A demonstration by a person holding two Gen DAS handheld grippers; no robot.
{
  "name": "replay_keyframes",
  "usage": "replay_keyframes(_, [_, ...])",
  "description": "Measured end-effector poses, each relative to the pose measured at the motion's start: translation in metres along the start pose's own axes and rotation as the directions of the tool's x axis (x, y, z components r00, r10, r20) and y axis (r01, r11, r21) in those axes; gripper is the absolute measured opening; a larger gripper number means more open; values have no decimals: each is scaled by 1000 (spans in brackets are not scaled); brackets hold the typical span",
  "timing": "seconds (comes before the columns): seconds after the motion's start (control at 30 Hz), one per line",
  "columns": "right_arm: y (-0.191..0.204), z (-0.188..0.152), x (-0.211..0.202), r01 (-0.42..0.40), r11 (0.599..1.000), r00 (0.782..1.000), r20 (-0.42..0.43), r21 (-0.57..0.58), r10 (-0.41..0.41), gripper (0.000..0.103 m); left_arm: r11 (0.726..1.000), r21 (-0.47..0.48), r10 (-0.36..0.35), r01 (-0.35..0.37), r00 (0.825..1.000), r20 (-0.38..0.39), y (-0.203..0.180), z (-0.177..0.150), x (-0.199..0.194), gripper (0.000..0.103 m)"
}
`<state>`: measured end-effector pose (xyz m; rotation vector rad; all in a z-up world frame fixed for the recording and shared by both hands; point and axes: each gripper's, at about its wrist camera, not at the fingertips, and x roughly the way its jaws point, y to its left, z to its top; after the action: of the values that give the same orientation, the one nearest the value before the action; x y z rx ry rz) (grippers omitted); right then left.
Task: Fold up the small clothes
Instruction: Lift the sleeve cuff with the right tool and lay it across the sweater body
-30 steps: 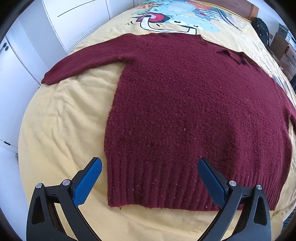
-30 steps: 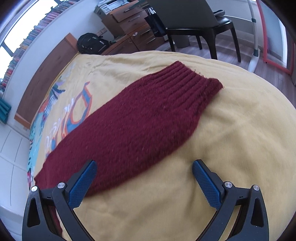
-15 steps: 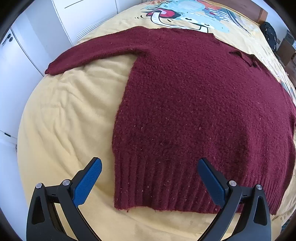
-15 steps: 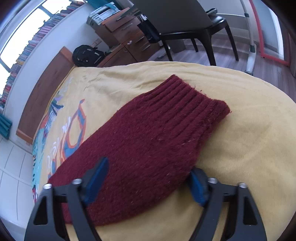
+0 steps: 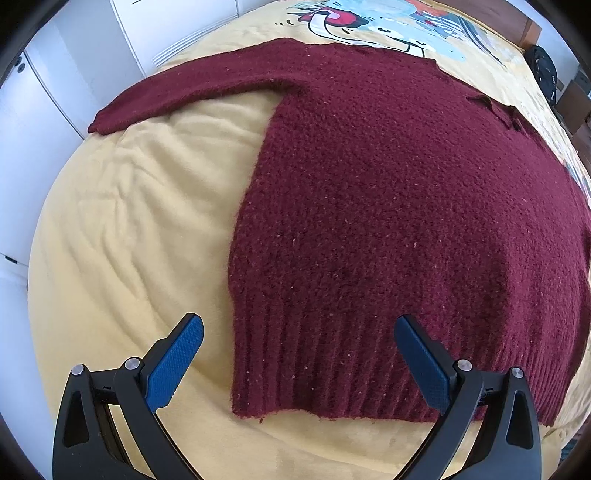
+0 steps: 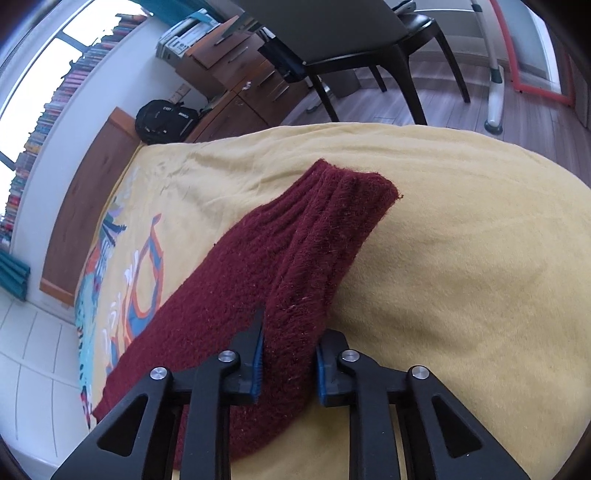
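A dark red knitted sweater (image 5: pixel 388 206) lies flat on the yellow bedspread (image 5: pixel 122 229), one sleeve (image 5: pixel 192 88) stretched to the far left. My left gripper (image 5: pixel 297 349) hangs open just above the ribbed hem's left corner, nothing between its blue pads. In the right wrist view the other sleeve (image 6: pixel 295 258) runs away from me, its ribbed cuff (image 6: pixel 354 192) at the far end. My right gripper (image 6: pixel 290 356) is closing on this sleeve; the pads pinch the knit into a raised ridge.
White cupboard doors (image 5: pixel 44 74) stand left of the bed. Beyond the bed's far edge are a dark chair (image 6: pixel 351 44), wooden drawers (image 6: pixel 236 74), a black backpack (image 6: pixel 162 118) and wooden floor. A colourful print (image 5: pixel 388 22) covers the bedspread near the sweater's collar.
My right gripper went from wide open over the sleeve to clamped on it, bunching the knit upward. My left gripper drifted a little closer to the hem, still open.
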<state>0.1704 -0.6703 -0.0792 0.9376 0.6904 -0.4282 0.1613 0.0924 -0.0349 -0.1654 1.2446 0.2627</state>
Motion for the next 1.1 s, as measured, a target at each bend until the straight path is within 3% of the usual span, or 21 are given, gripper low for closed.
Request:
replay_keyframes(0.3, [31, 4, -13, -49, 998, 999, 0, -31, 49, 15, 999, -34, -15, 15, 1000, 7, 17, 7, 1, 102])
replay_keyframes(0.57, [96, -5, -19, -123, 989, 992, -37, -86, 120, 15, 996, -79, -46, 48, 998, 33, 43, 16, -2, 102])
replay_keyframes(0.8, [170, -39, -8, -184, 974, 978, -123, -135, 168, 15, 992, -103, -65, 71, 996, 61, 77, 20, -10, 102])
replay_keyframes(1.1, [278, -114, 11, -214, 939, 959, -241, -268, 150, 15, 985, -154, -63, 77, 994, 92, 127, 24, -14, 102])
